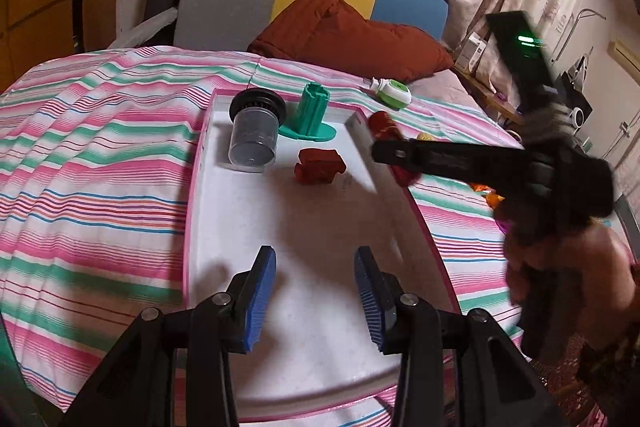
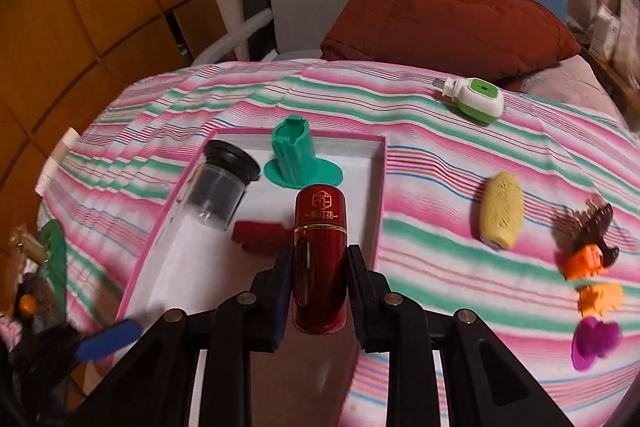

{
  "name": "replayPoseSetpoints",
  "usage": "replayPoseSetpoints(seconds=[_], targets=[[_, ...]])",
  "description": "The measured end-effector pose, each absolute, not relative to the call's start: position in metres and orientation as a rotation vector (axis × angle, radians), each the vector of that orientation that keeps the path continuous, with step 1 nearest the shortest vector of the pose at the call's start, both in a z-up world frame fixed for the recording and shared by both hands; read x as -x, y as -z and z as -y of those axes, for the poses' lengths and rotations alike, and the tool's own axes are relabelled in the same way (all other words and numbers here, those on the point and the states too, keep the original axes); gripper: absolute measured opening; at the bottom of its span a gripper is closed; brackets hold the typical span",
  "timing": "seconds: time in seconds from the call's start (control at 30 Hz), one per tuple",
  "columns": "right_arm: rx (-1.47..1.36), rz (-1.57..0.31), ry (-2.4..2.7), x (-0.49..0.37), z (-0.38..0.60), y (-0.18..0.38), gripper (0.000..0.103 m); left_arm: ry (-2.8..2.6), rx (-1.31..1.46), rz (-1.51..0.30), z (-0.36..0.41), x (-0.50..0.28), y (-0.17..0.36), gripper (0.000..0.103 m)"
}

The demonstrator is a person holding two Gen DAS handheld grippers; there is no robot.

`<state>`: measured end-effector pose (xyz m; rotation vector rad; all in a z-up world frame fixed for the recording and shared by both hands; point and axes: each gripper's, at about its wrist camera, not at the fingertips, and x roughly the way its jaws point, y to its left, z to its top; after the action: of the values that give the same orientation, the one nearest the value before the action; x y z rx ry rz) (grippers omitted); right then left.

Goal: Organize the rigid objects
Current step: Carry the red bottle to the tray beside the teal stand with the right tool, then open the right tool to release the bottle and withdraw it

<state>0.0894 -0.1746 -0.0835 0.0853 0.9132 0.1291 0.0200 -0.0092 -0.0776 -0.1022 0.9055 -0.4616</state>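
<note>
A person's right gripper (image 2: 319, 281) pinches a red bottle (image 2: 320, 259) between its pads, holding it above the right edge of the pink-rimmed white tray (image 2: 378, 187) on the striped bedspread (image 2: 440, 167). The left gripper (image 1: 315, 293) hovers over the tray's near end, jaws spread and empty. Farther in, a small red block (image 1: 319, 166), a clear jar with a black lid (image 1: 254, 135) and a green holder (image 1: 312, 115) occupy the tray's far end. Beyond the right edge, a yellow oval piece (image 2: 501, 211), orange and purple bits (image 2: 592, 279) and a green-and-white plug-in device (image 2: 478, 99) lie loose. The bottle looks mid-transfer; next it needs lowering onto bare tray floor beside the block, then releasing.
</note>
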Motion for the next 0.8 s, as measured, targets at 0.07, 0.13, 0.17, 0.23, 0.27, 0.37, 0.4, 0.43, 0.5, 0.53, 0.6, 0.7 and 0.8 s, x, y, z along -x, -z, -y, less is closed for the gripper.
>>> replayPoseSetpoints(seconds=[0.07,0.13,0.17,0.23,0.27,0.37,0.4,0.43,0.5,0.53,0.6,0.7,0.8], targets=[[-0.078,-0.920,-0.115,-0.101,0.172,0.085,0.026,0.462,0.102,-0.903,0.009,-0.019,0.076,0.041],[-0.073,-0.931,-0.095,-0.111,0.174,0.088,0.026,0.464,0.105,-0.899,0.007,-0.018,0.075,0.041],[-0.070,-0.933,-0.085,-0.116,0.173,0.089,0.026,0.466,0.108,-0.895,0.006,-0.017,0.073,0.041],[-0.071,-0.942,-0.065,-0.127,0.173,0.092,0.026,0.467,0.107,-0.887,0.006,-0.016,0.071,0.041],[-0.071,-0.944,-0.056,-0.131,0.173,0.093,0.026,0.465,0.103,-0.887,0.006,-0.016,0.071,0.041],[-0.061,-0.937,-0.026,-0.140,0.173,0.096,0.027,0.461,0.108,-0.888,0.004,-0.017,0.071,0.041],[-0.055,-0.932,-0.012,-0.141,0.174,0.097,0.027,0.459,0.111,-0.892,0.003,-0.017,0.072,0.041],[-0.057,-0.919,0.001,-0.142,0.177,0.096,0.027,0.458,0.113,-0.895,0.003,-0.017,0.073,0.041],[-0.075,-0.907,0.002,-0.141,0.180,0.094,0.030,0.456,0.116,-0.897,0.003,-0.017,0.074,0.041],[-0.091,-0.898,0.004,-0.140,0.184,0.093,0.033,0.454,0.115,-0.899,0.003,-0.017,0.074,0.041],[-0.120,-0.887,0.009,-0.136,0.190,0.090,0.038,0.458,0.116,-0.902,0.004,-0.016,0.075,0.041],[-0.179,-0.866,0.006,-0.125,0.201,0.085,0.038,0.459,0.104,-0.899,0.007,-0.014,0.076,0.041],[-0.211,-0.851,0.006,-0.110,0.210,0.082,0.040,0.469,0.102,-0.904,0.011,-0.014,0.077,0.041]])
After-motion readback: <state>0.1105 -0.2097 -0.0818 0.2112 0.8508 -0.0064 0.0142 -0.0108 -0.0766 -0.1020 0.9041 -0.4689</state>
